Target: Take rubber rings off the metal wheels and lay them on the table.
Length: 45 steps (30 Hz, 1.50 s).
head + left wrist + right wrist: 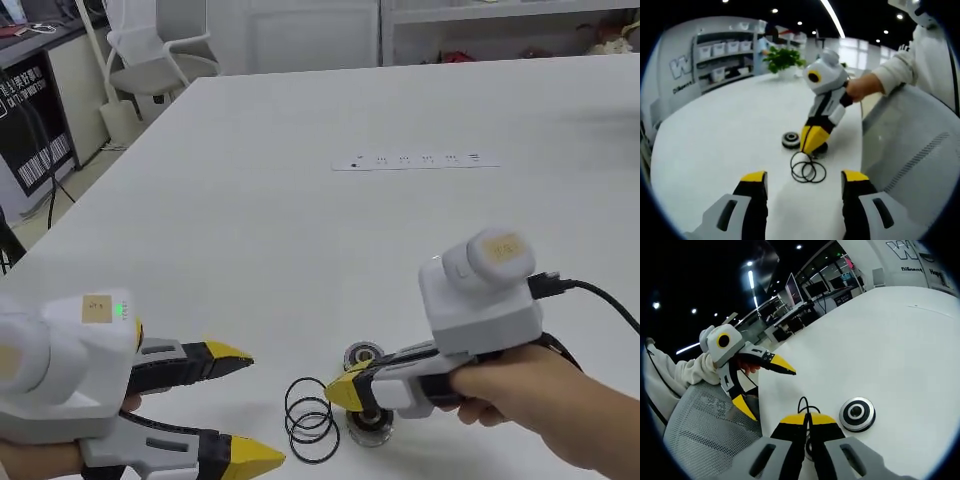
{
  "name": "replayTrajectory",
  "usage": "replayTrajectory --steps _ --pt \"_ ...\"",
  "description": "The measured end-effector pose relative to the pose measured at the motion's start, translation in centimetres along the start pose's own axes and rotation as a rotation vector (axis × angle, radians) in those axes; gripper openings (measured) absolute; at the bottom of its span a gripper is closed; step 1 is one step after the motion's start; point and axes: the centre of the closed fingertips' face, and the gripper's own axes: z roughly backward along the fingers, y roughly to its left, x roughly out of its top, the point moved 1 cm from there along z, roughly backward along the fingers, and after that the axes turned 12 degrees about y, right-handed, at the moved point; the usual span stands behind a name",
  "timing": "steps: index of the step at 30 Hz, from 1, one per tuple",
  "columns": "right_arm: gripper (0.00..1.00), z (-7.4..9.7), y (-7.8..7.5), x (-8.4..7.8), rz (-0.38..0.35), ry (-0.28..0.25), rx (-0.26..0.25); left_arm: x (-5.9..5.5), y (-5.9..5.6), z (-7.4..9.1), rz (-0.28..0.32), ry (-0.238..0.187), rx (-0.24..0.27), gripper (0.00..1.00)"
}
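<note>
The right gripper's (pixel 809 416) fingers clamp a rubber ring (pixel 801 403), probably peeling it from the near wheel (pixel 372 426); the left gripper's (pixel 260 407) fingers hang apart.

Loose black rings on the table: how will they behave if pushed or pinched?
The rubber rings look thin and lie in overlapping loops on the table, so probably floppy and light. A push would likely drag several together. Pinching one may lift its neighbours.
</note>
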Motion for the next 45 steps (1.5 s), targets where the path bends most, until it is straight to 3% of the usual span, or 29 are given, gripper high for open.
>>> replayTrajectory --steps 11,30,45 --pt "0.00 -0.2 -0.2 -0.2 0.023 0.012 -0.018 -0.1 -0.2 -0.2 0.000 0.011 -0.006 0.60" --pt "0.05 -0.6 -0.5 -0.5 0.132 0.042 -0.083 -0.1 -0.1 -0.1 0.003 0.012 0.000 0.60" --pt "0.05 0.7 -1.4 0.3 0.116 0.003 -0.108 -0.2 0.0 -0.1 0.002 0.015 0.003 0.60"
